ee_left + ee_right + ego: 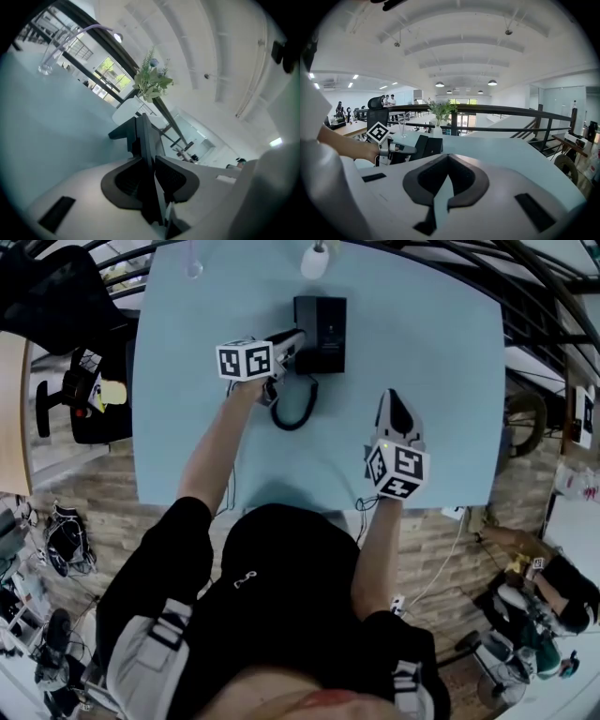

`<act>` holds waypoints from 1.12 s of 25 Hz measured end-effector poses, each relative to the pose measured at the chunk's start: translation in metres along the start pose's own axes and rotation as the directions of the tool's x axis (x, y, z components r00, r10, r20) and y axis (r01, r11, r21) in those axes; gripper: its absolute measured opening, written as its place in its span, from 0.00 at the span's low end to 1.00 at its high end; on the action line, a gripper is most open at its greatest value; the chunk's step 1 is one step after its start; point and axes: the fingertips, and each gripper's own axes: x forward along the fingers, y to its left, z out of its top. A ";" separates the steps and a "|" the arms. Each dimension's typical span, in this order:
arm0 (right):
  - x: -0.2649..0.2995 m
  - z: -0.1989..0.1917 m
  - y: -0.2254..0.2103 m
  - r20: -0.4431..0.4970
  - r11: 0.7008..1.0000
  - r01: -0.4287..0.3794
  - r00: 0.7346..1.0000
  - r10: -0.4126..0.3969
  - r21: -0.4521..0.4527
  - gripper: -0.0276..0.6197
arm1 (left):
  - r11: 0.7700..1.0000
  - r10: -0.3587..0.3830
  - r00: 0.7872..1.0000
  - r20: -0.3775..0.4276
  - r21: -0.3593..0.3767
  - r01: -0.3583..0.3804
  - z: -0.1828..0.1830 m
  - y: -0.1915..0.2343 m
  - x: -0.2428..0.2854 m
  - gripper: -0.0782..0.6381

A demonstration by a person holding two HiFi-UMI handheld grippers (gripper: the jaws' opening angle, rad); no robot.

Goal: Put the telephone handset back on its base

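The black telephone base stands on the light blue table, toward its far side. My left gripper reaches to the base's left edge. In the left gripper view its jaws are shut on the black handset, which stands edge-on between the pads. The black coiled cord loops on the table in front of the base. My right gripper rests apart at the near right, shut on nothing. From the right gripper view the handset leans against the base.
A white vase with a green plant stands at the table's far edge behind the phone, and a clear glass stands to its left. A black railing runs behind the table. Office chairs stand to the left.
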 end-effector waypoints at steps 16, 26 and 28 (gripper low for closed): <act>-0.015 0.037 0.016 0.083 0.999 -0.020 0.996 0.023 -0.039 0.03 | 0.904 0.299 0.953 0.043 0.306 -0.298 0.028 -0.019 -0.022 0.25; -0.018 0.131 0.061 0.290 0.993 -0.107 0.950 0.118 -0.051 0.03 | 0.767 0.193 0.880 0.435 0.492 -0.411 0.132 -0.153 -0.143 0.11; -0.020 0.153 0.072 0.330 0.989 -0.135 0.933 0.145 -0.053 0.03 | 0.718 0.207 0.859 0.468 0.523 -0.458 0.137 -0.168 -0.165 0.11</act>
